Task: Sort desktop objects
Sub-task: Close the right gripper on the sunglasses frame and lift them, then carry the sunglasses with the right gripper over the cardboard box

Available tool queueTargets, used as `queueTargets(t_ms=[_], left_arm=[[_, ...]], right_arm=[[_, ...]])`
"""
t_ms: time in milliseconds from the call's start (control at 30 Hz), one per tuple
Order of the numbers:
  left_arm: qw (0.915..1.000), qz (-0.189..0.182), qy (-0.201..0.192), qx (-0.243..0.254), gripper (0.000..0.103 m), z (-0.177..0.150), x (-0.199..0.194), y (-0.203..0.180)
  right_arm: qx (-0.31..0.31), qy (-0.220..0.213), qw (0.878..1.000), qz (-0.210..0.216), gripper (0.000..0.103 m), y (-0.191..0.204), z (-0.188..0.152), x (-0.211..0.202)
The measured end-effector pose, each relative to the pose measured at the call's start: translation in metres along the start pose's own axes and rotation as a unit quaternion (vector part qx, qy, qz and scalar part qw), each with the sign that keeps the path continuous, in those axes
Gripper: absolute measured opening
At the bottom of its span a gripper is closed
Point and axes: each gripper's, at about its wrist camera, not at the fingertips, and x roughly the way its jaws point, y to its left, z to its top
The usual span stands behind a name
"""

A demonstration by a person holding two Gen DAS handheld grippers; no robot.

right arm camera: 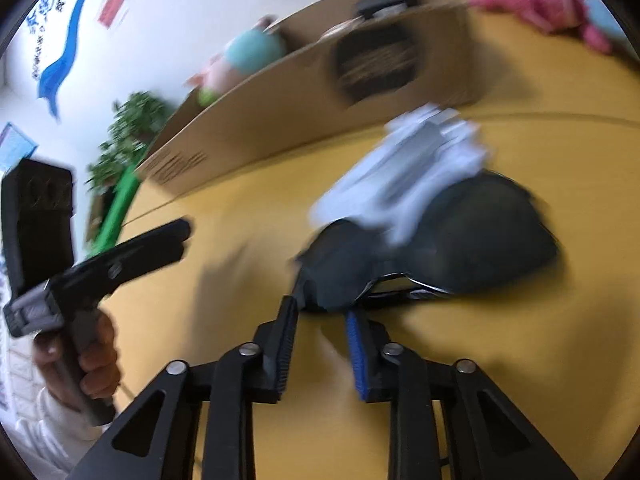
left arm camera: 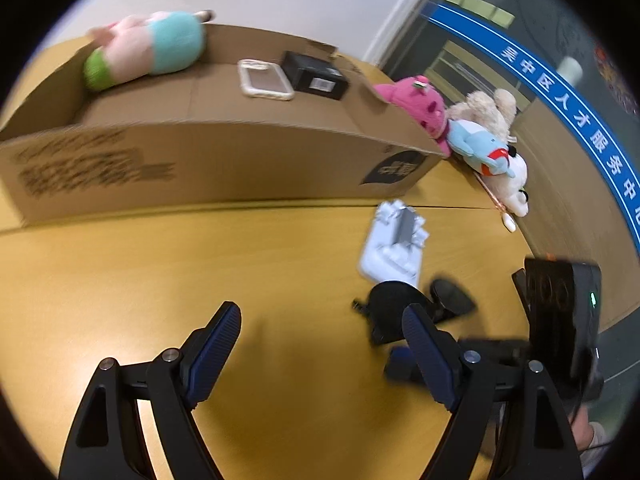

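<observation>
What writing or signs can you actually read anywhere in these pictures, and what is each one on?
"吴中区人才服务中心", white characters, the last cut off: on the blue band across the glass wall.
Black print on the cardboard box: too blurred to read.
White label on the black box inside it: too small.
Writing beside the blue wall graphic and the red sign: too blurred.

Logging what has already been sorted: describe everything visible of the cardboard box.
The cardboard box is a long, shallow, brown corrugated carton, open on top, with dark blurred print on its side and a black mark near one end. It sits on the yellow wooden table. Inside lie a pink plush with teal and green clothing, a white-rimmed phone case and a small black box. A pink plush lies against its far corner.
</observation>
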Motion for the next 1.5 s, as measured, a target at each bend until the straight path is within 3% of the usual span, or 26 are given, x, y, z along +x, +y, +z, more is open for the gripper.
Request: queueTargets(t_ms=[167, 200, 233, 400, 467, 633, 767, 900, 1167, 1267, 1300, 1500], left_arm=[[0.9996, 0.005, 0.000, -0.028, 0.082, -0.021, -0.025, 0.033], [0.9995, 0.003, 0.003, -0.030, 0.082, -0.024, -0.028, 0.038], [0.9995, 0.001, 0.006, -0.031, 0.082, -0.025, -0.029, 0.040], [0.9989, -0.036, 0.025, -0.017, 0.082, -0.023, -0.013, 0.031], [0.9970, -0.067, 0.036, -0.013, 0.082, -0.019, 0.001, 0.022], [0.9869, -0.131, 0.084, -0.043, 0.081, -0.011, 0.039, 0.003], [0.9826, -0.158, 0.083, -0.052, 0.081, -0.016, 0.040, -0.012], [0.9760, -0.179, 0.080, -0.095, 0.079, -0.020, 0.042, -0.011], [0.9760, -0.148, 0.094, -0.129, 0.017, -0.026, 0.055, 0.006], [0.9753, -0.145, 0.097, -0.136, 0.013, -0.027, 0.054, 0.013], [0.9767, -0.140, 0.096, -0.132, 0.013, -0.028, 0.052, 0.013], [0.9827, -0.121, 0.081, -0.114, 0.011, -0.027, 0.034, 0.010]], right_arm=[[-0.054, 0.048, 0.995, 0.074, 0.024, 0.061, -0.023, 0.025], [-0.068, 0.052, 0.994, 0.073, 0.031, 0.066, -0.024, 0.024], [-0.081, 0.051, 0.993, 0.066, 0.043, 0.068, -0.024, 0.018], [-0.121, -0.004, 0.993, 0.000, 0.079, 0.043, -0.020, -0.043], [-0.123, -0.023, 0.991, -0.049, 0.084, 0.020, -0.016, -0.062], [-0.117, -0.016, 0.986, -0.115, 0.082, -0.016, -0.011, -0.052], [-0.131, -0.004, 0.988, -0.077, 0.077, 0.005, -0.023, -0.029], [-0.168, 0.023, 0.985, -0.026, 0.074, 0.043, -0.041, -0.013], [-0.194, 0.000, 0.980, -0.034, 0.075, 0.064, -0.013, -0.010], [-0.198, 0.009, 0.979, -0.038, 0.066, 0.074, 0.000, 0.015], [-0.193, 0.018, 0.980, -0.045, 0.051, 0.075, 0.000, 0.026], [-0.200, 0.016, 0.978, -0.060, 0.048, 0.087, 0.005, 0.036]])
